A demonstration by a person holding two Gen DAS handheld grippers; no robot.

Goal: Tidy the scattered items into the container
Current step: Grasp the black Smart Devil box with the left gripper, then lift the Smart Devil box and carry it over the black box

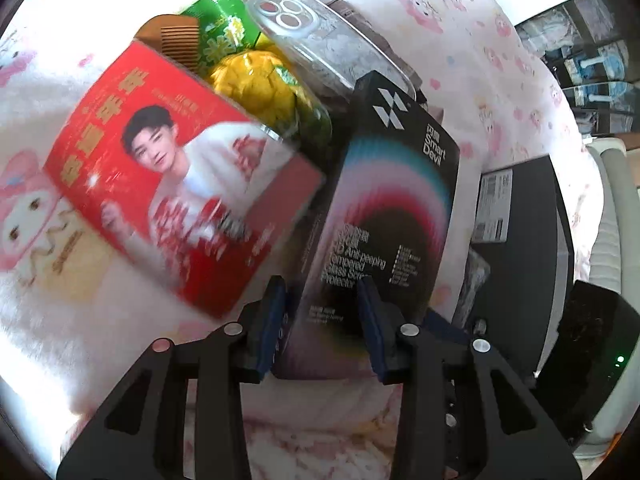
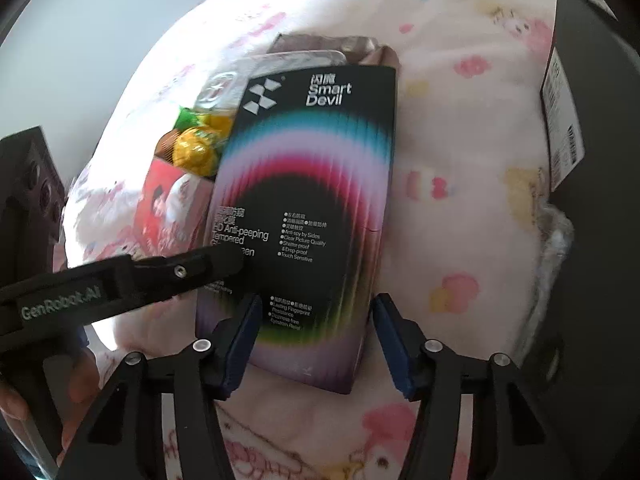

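Observation:
My left gripper [image 1: 322, 288] is shut on the lower end of a black Smart Devil screen-protector box [image 1: 384, 200], held tilted above the blanket. The same box [image 2: 316, 184] fills the right wrist view, with the left gripper's arm [image 2: 120, 280] reaching in from the left. My right gripper [image 2: 316, 308] is open, its blue pads either side of the box's lower end without touching. Behind the box lie a red box with a man's portrait [image 1: 168, 184], yellow and green candy packets [image 1: 256, 76], a wooden comb [image 1: 176, 40] and a clear phone case [image 1: 320, 40].
Everything rests on a pink cartoon-print blanket [image 2: 460, 160]. A dark box with a barcode label [image 1: 520, 216] stands at the right; it also shows in the right wrist view [image 2: 592, 120]. A crumpled clear plastic bag [image 2: 552, 248] lies beside it.

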